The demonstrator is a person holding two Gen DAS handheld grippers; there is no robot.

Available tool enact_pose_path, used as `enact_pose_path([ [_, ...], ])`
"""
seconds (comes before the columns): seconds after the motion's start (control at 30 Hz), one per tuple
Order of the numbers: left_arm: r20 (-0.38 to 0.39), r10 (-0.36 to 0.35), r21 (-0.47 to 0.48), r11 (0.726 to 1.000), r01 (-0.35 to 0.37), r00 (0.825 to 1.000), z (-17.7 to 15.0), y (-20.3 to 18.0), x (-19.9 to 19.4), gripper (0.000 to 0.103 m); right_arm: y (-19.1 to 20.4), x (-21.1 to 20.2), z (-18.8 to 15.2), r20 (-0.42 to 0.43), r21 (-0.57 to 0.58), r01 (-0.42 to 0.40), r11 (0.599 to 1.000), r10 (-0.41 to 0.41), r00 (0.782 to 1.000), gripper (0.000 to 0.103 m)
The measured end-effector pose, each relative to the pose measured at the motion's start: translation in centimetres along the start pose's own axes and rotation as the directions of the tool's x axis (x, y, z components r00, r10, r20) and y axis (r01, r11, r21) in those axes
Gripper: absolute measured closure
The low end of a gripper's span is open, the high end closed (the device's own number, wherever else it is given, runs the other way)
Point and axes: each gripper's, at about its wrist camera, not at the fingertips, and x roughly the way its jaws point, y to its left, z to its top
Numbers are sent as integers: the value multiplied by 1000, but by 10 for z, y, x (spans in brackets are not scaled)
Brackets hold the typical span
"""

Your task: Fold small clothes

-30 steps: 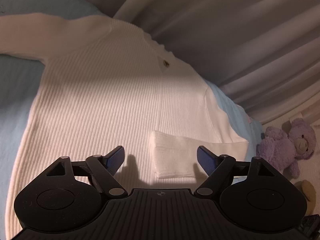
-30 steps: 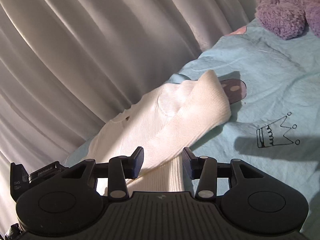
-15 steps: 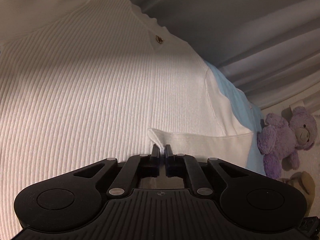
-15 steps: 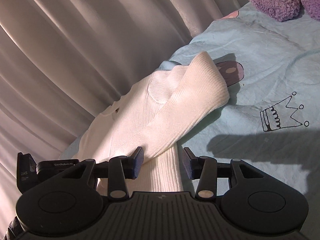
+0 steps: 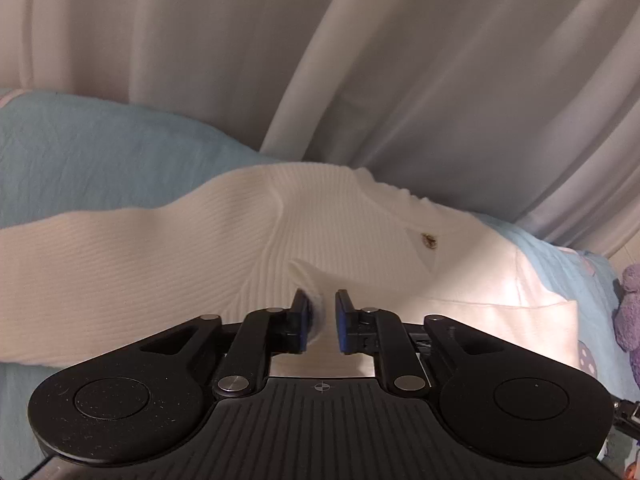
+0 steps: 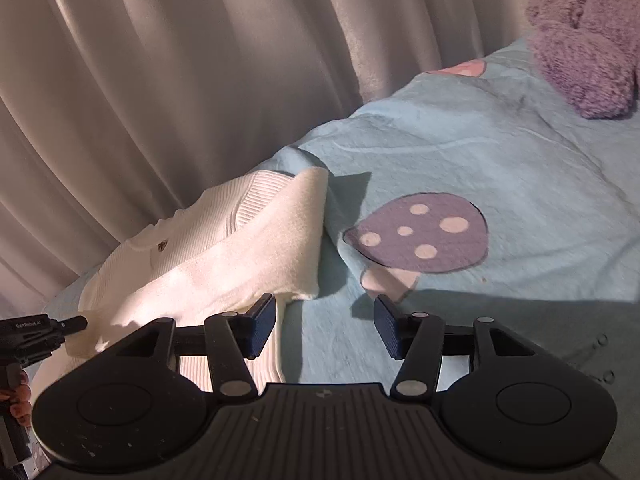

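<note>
Left gripper (image 5: 322, 322) has just eased wider, a pinch of white sweater (image 5: 320, 248) apparently between its pads for folding; right gripper (image 6: 325, 330), just opening, holds nothing beside the sweater on the blue bedsheet (image 6: 500, 168).

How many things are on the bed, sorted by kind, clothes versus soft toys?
Clothes: 1, the white ribbed sweater
Soft toys: 1, the purple plush bear
Total: 2, both lying on the light blue bedspread
</note>
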Motion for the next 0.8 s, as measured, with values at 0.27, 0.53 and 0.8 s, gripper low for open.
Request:
enact_pose_path([
  [0.27, 3, -37, -18, 999, 37, 999, -1, 10, 12, 96, 32, 54, 24, -17, -102, 14, 995, -16, 1000, 51],
  [0.53, 148, 9, 82, 996, -22, 989, 15, -7, 1, 96, 58, 62, 29, 117, -260, 149, 954, -122, 986, 93],
  [0.8, 151, 186, 92, 975, -201, 971, 4, -4, 6, 78, 49, 55, 28, 167, -273, 239, 932, -198, 966, 82],
])
